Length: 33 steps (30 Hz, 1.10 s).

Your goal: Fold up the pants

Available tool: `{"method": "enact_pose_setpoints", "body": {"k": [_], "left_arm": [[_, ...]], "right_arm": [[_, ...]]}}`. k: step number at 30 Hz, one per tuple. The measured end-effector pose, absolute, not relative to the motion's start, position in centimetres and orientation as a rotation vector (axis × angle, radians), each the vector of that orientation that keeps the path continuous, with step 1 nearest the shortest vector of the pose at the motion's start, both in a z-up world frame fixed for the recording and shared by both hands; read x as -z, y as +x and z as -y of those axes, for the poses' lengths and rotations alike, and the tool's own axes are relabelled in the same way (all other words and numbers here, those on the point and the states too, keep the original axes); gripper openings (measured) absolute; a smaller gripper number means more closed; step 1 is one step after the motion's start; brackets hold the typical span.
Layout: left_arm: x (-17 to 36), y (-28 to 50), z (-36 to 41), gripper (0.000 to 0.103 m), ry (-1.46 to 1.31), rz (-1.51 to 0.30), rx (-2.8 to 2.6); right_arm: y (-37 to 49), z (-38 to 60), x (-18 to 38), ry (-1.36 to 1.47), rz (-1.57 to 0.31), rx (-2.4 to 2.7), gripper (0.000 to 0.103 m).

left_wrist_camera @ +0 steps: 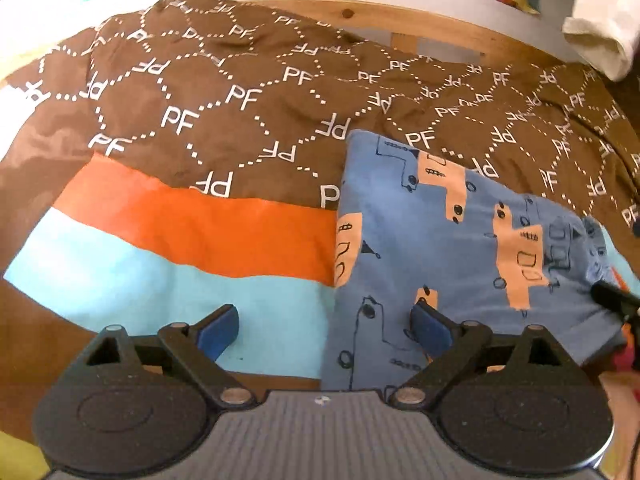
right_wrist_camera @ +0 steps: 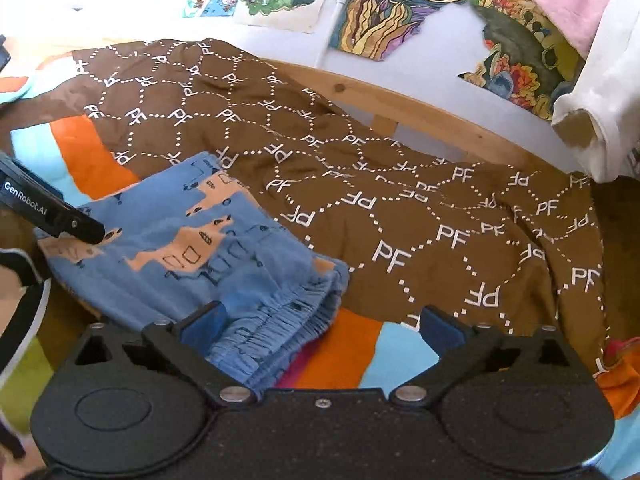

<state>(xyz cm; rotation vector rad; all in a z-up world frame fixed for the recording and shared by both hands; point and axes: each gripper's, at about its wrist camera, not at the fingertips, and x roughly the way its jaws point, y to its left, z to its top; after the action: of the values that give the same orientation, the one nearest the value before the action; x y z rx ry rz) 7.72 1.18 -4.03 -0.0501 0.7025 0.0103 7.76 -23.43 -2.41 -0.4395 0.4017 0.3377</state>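
Note:
The blue pants (left_wrist_camera: pixel 432 248) with orange print lie folded on the bedspread; they also show in the right wrist view (right_wrist_camera: pixel 192 248), with the gathered waistband (right_wrist_camera: pixel 280 320) at the near end. My left gripper (left_wrist_camera: pixel 324 332) is open, straddling the near left edge of the pants, with nothing between its blue pads. Its black finger (right_wrist_camera: pixel 80 228) rests over the pants' far end in the right wrist view. My right gripper (right_wrist_camera: pixel 324 332) is open over the waistband, holding nothing. Its tip (left_wrist_camera: pixel 612 296) shows at the pants' right edge in the left wrist view.
A brown blanket (left_wrist_camera: pixel 248 92) with white PF lettering covers the far bed, over an orange and light-blue striped cover (left_wrist_camera: pixel 160 240). A wooden bed rail (right_wrist_camera: pixel 400 108) runs behind. White cloth (right_wrist_camera: pixel 600 92) hangs at the right. Colourful pictures (right_wrist_camera: pixel 400 8) hang on the wall.

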Motion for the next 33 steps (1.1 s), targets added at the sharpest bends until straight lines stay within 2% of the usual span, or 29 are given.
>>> {"method": "enact_pose_setpoints", "body": {"k": [6,10,13,18,25,33], "left_arm": [[3.0,8.6,-1.4,0.096,-0.052,-0.739,-0.012],[1.5,9.2,-1.0,0.098,-0.02,-0.715,-0.018],[0.1,10.5,-0.6,0.103,-0.012,-0.685,-0.008],[-1.2,14.6,-0.1,0.103,-0.031,-0.686,0.038],[0.2,20.6,1.6,0.103,0.01,-0.692,0.088],[3.0,22.5,1.5,0.103,0.023,-0.656,0.112]], "right_arm": [[6.7,24.0,0.9,-0.449,-0.349,-0.347,0.102],[7.4,24.5,-0.7,-0.314,-0.287,-0.282,0.102],[8.9,24.1,-0.9,-0.229,-0.311,-0.253,0.102],[11.8,22.5,-0.3,-0.208,-0.346,-0.183,0.102],[14.2,22.6,1.3,-0.182,-0.428,-0.18,0.102],[15.3,23.7,2.9,-0.181,-0.485,-0.119,0.102]]}}
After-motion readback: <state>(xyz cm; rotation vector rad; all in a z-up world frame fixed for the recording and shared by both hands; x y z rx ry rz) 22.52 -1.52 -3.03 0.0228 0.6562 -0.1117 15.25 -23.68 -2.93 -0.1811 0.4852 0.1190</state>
